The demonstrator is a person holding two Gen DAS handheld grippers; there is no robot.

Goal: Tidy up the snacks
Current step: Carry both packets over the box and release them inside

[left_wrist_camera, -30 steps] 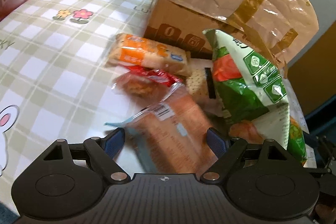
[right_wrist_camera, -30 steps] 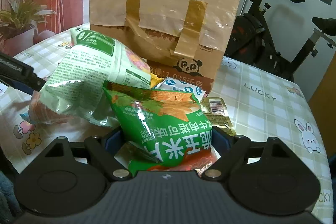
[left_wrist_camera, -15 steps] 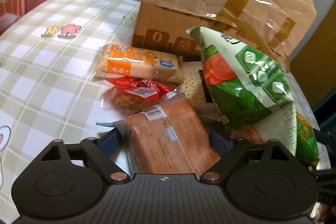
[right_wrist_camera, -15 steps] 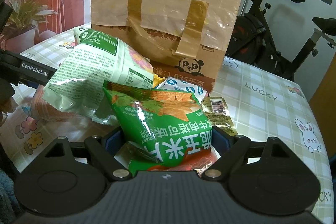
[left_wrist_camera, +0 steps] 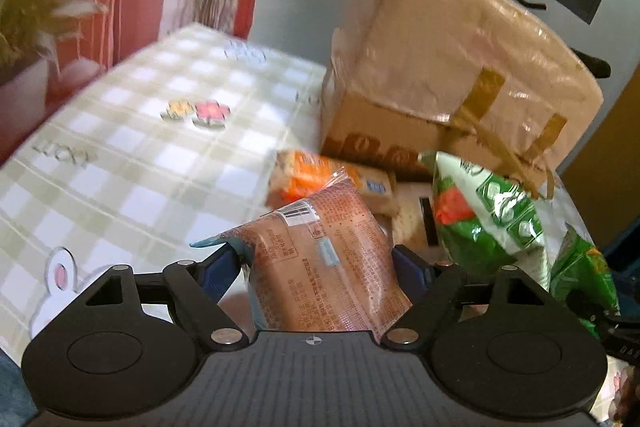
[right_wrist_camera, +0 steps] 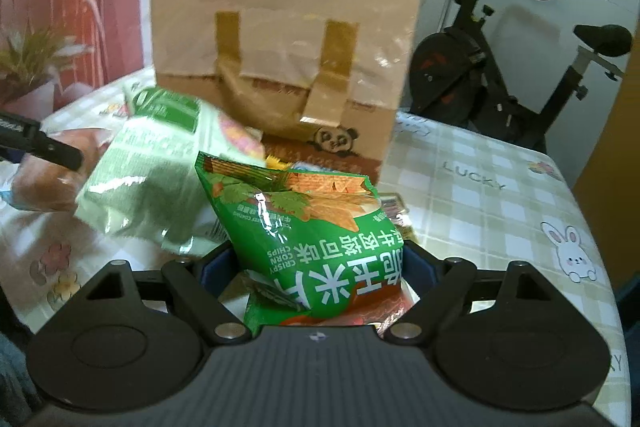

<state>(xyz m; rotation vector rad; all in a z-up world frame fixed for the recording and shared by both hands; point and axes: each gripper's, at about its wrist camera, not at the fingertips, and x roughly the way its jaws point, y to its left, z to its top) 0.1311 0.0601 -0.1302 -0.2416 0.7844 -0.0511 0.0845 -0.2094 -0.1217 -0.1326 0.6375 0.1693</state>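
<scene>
My left gripper [left_wrist_camera: 316, 261] has its blue pads on both sides of a brown snack packet [left_wrist_camera: 324, 227] with a barcode label, and the jaws are closing on it. The packet hangs clear above the checked tablecloth [left_wrist_camera: 120, 155]. My right gripper [right_wrist_camera: 316, 259] is shut on a green corn chips bag [right_wrist_camera: 304, 211] that stands up between its pads. A pale green bag [right_wrist_camera: 160, 163] leans to the left of it, also seen in the left wrist view as the pale green bag [left_wrist_camera: 484, 211]. An orange packet [left_wrist_camera: 316, 171] lies behind the brown one.
A tall cardboard box [right_wrist_camera: 280, 39] wrapped in plastic and tape stands at the back of the snack pile. A cracker packet [left_wrist_camera: 408, 215] lies by its foot. An exercise bike [right_wrist_camera: 500, 67] stands beyond the table's far right edge. Red chair and plants at left.
My left gripper closed around the brown packet and rose with it off the table, tilting up. The right gripper kept hold of the green bag and barely shifted.
</scene>
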